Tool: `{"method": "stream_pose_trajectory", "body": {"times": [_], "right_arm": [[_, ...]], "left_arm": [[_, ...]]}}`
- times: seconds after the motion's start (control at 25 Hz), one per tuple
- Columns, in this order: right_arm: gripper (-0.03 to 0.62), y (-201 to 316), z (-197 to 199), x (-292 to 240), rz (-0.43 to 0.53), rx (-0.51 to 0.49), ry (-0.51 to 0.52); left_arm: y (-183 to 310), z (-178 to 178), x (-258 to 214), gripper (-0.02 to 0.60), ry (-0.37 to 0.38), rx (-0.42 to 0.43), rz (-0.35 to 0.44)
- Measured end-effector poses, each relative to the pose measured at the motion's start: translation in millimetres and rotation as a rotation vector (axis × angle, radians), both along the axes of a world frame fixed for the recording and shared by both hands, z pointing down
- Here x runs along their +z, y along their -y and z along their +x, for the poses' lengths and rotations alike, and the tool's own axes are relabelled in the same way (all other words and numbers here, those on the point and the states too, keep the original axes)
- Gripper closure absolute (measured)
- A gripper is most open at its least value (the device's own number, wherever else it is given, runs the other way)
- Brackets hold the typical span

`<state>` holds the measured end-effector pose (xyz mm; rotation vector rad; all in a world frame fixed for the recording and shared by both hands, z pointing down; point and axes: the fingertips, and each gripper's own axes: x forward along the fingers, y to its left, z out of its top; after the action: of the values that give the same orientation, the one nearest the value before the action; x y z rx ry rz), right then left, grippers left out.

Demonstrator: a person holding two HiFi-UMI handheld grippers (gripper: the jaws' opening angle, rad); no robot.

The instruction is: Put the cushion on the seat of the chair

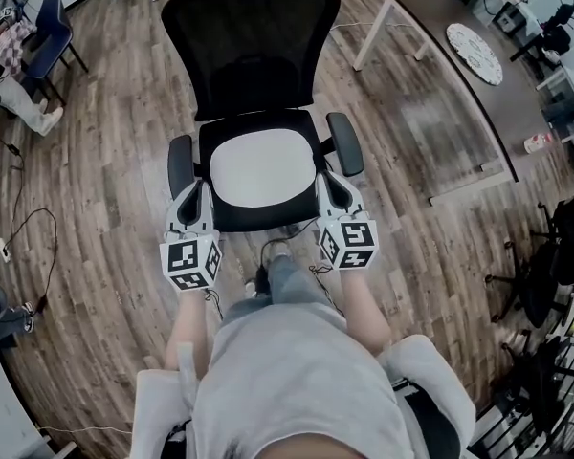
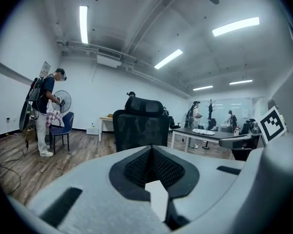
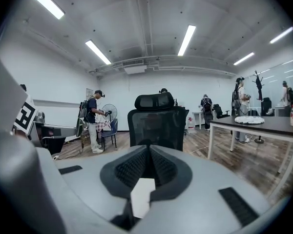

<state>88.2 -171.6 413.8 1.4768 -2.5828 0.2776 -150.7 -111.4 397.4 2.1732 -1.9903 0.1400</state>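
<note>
Left hand-held gripper (image 1: 195, 202): we saw its jaws pressed together with nothing between them; it sat at the front left corner of the seat (image 1: 258, 216).
Right hand-held gripper (image 1: 331, 194): we read the same, jaws together and empty, at the front right corner.
Contact: we couldn't tell whether either tip touched the cushion.
Cushion (image 1: 262, 167): white; we found it lying flat on the seat, between the two armrests (image 1: 180, 163), with black seat rim showing around it.
Chair (image 1: 253, 46): black mesh back stood upright; we had it straight ahead in both gripper views.
Worktop (image 1: 459, 94): dark, right of the chair, apart from it; we noted a round patterned disc (image 1: 474, 53) on it.
Background: we saw a person (image 2: 45, 112) standing by a fan (image 2: 62, 100) and a blue chair (image 2: 62, 130), far left.
</note>
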Motion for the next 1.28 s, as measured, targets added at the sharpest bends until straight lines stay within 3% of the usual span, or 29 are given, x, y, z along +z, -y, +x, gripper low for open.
{"method": "stream_pose_trajectory", "body": {"times": [0.64,1.28], "right_arm": [[0.571,-29,-3,-81,0.171,-0.010,0.003],[0.571,-54,6,-116,0.245,-0.004,0.018]], "left_arm": [[-23,0,-76,0.569,0.017,0.009,0.146],[-53,-4,-116,0.569,0.029,-0.012,0.224]]}}
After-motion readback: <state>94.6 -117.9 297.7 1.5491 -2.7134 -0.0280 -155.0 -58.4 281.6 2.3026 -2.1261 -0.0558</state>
